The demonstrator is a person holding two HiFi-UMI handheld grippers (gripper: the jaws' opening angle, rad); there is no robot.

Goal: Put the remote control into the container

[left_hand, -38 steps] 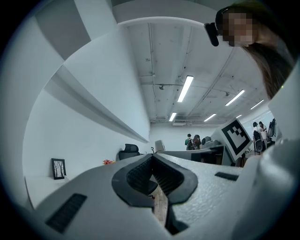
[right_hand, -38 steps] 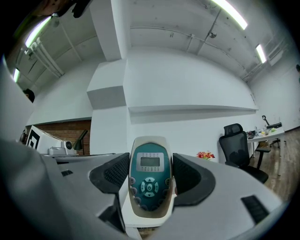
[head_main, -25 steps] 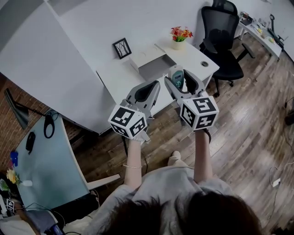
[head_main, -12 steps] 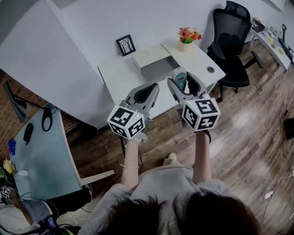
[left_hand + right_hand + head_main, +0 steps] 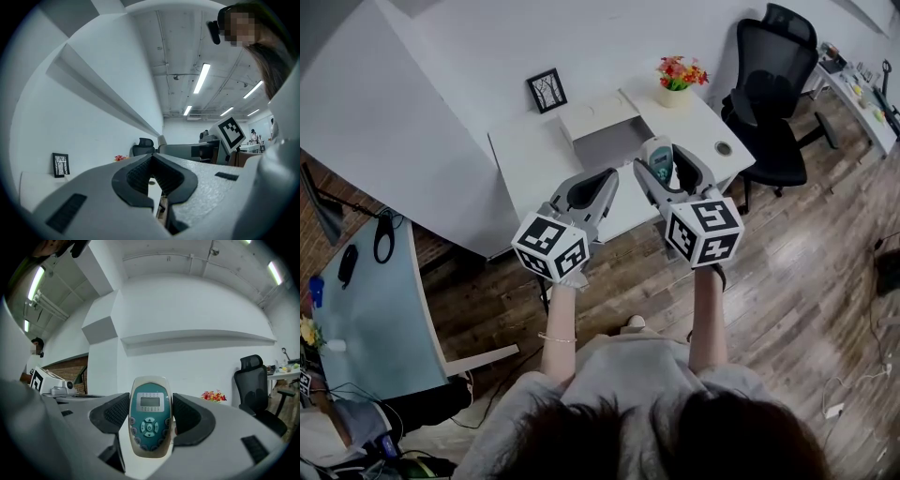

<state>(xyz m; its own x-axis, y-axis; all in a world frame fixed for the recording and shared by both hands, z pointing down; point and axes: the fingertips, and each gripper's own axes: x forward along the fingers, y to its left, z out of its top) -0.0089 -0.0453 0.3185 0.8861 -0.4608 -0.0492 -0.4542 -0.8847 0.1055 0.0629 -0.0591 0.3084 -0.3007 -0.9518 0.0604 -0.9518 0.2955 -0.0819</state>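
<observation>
A teal-and-cream remote control (image 5: 149,416) with a small screen stands upright between the pads of my right gripper (image 5: 150,418), which is shut on it. In the head view the remote control (image 5: 659,157) hangs over the front part of the white desk (image 5: 530,159). Just beyond it an open white container (image 5: 614,142) with a grey inside lies on the desk. My left gripper (image 5: 607,175) floats beside the right one, over the desk's front edge. In the left gripper view the left gripper (image 5: 152,159) has its tips together with nothing between them.
On the desk stand a black picture frame (image 5: 546,90) at the back, a pot of flowers (image 5: 676,76) at the far right corner and a small round object (image 5: 724,147). A black office chair (image 5: 773,80) stands right of the desk. Wooden floor lies below.
Both grippers keep their pose, and the remote control stays in the right one. The desk has slid slightly leftward in the head view.
</observation>
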